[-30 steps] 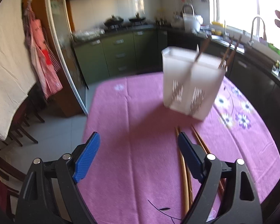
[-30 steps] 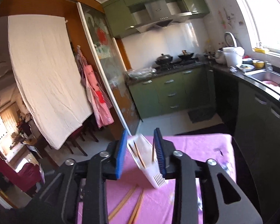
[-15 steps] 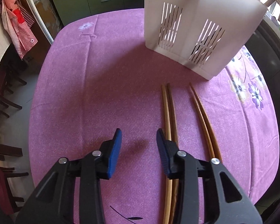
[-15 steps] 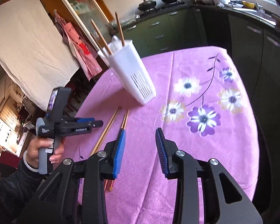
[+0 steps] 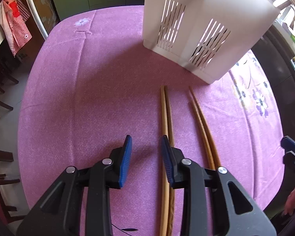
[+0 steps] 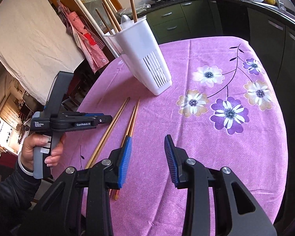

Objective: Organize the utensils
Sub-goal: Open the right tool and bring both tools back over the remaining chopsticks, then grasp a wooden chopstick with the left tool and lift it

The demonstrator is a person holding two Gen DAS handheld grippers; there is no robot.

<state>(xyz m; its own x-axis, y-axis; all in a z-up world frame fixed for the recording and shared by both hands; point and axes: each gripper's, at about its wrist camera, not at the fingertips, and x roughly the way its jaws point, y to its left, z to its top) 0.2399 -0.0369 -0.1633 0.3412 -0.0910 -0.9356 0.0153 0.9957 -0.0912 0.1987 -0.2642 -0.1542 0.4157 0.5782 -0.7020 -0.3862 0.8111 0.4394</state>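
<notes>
A white slotted utensil holder (image 5: pixel 202 19) (image 6: pixel 145 55) stands on the purple floral tablecloth (image 5: pixel 88 98), with several chopsticks and a spoon (image 6: pixel 125 19) in it. Two pairs of chopsticks lie in front of it: a light pair (image 5: pixel 166 118) (image 6: pixel 112 125) and a darker pair (image 5: pixel 202 122) (image 6: pixel 132 118). My left gripper (image 5: pixel 146 139) (image 6: pixel 110 119) points steeply down just left of the light pair; its jaws are closing with nothing between them. My right gripper (image 6: pixel 148 139) (image 5: pixel 291 147) hovers open and empty, just right of the darker pair's near ends.
A hand in a dark sleeve (image 6: pixel 39 149) holds the left gripper at the table's left edge. Green kitchen cabinets (image 6: pixel 179 19) and a counter with pots stand behind the table. A checked apron (image 6: pixel 84 39) and a white cloth (image 6: pixel 29 35) hang at the left, above dark chairs (image 5: pixel 0 98).
My left gripper dropped toward the table, tilted downward, and its jaws narrowed from wide apart. My right gripper sank from high above to just over the cloth beside the chopsticks.
</notes>
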